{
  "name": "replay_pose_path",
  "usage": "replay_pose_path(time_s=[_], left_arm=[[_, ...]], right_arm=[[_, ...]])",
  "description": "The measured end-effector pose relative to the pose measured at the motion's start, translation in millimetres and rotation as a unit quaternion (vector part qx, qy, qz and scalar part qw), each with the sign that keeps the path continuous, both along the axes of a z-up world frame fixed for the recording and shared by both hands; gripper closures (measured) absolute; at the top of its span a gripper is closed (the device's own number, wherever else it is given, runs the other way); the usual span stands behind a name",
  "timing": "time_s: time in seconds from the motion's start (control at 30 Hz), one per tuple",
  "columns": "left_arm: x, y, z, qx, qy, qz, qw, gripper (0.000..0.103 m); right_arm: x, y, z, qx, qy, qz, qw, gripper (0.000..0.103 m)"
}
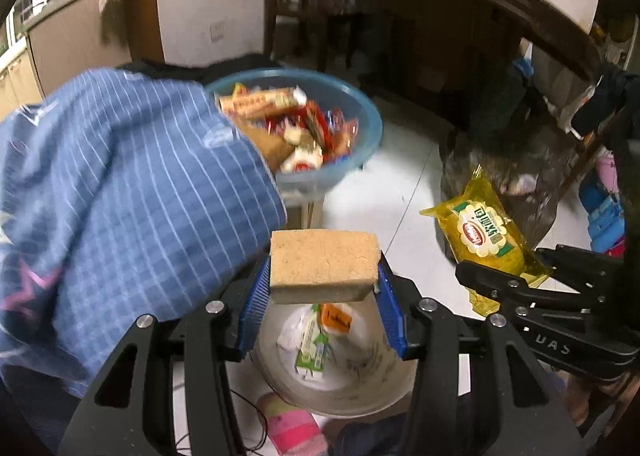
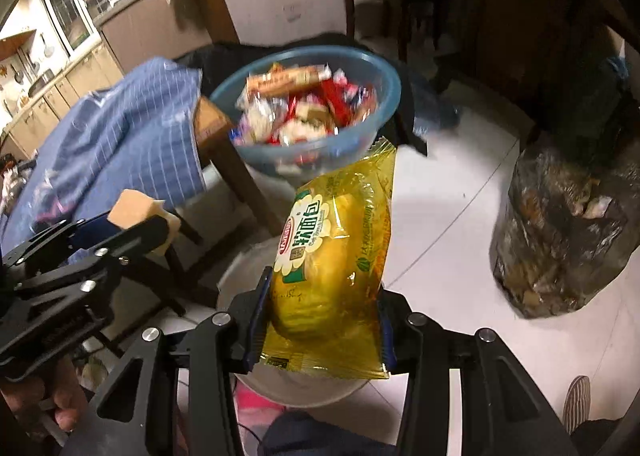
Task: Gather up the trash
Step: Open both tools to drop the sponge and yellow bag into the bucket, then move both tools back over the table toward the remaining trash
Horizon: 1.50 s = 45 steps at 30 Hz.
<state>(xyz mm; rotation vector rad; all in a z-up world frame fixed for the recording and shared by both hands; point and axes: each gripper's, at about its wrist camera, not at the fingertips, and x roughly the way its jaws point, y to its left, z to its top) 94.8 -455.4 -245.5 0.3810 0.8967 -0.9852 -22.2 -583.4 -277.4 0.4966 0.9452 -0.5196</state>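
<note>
Two grips we held: our left gripper [image 1: 323, 298] clamped a tan cake block [image 1: 324, 264], our right gripper [image 2: 322, 326] pinched a yellow bread packet [image 2: 334, 268], both above the white bin [image 1: 360, 388].

Snack bowl, checked cloth and a dark bag

Ahead of the left gripper [image 1: 324, 276], a blue bowl [image 1: 350, 168] heaped with wrapped snacks sits on a wooden stool [image 2: 212, 124]. A blue checked cloth [image 1: 120, 176] fills the space to its left. Right of the right gripper [image 2: 324, 288], a dark crumpled bag [image 2: 560, 236] stands on the white tiled floor [image 2: 460, 216].
</note>
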Motion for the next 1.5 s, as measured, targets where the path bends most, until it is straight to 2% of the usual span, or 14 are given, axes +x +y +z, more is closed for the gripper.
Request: replay_pose_path(time_s=[0.27,0.57,0.93,0.97,1.07,1.5], left_arm=[[0,-10,-48,0.048,0.026,-0.002,0.9985,0.055],[2,-14,-98,0.102,0.041,-0.004,0.994,0.055],[6,-15,-94,0.1,0.04,-0.003,0.9942,0.054],[5,-16,-95,0.101,0.041,-0.004,0.9941,0.053],[4,-14,-94,0.102,0.035,-0.005,0.9942,0.038],[7,-6,-86,0.095,0.029,0.001,0.995,0.034]], right_arm=[[8,-1,-52,0.049,0.053,0.013,0.997,0.058],[12,-4,-92,0.085,0.08,0.015,0.993,0.058],[19,-2,-89,0.087,0.073,0.025,0.993,0.057],[19,-2,-87,0.085,0.071,0.025,0.994,0.051],[15,-4,-82,0.081,0.062,0.019,0.995,0.04],[1,-10,-69,0.072,0.05,0.008,0.996,0.038]])
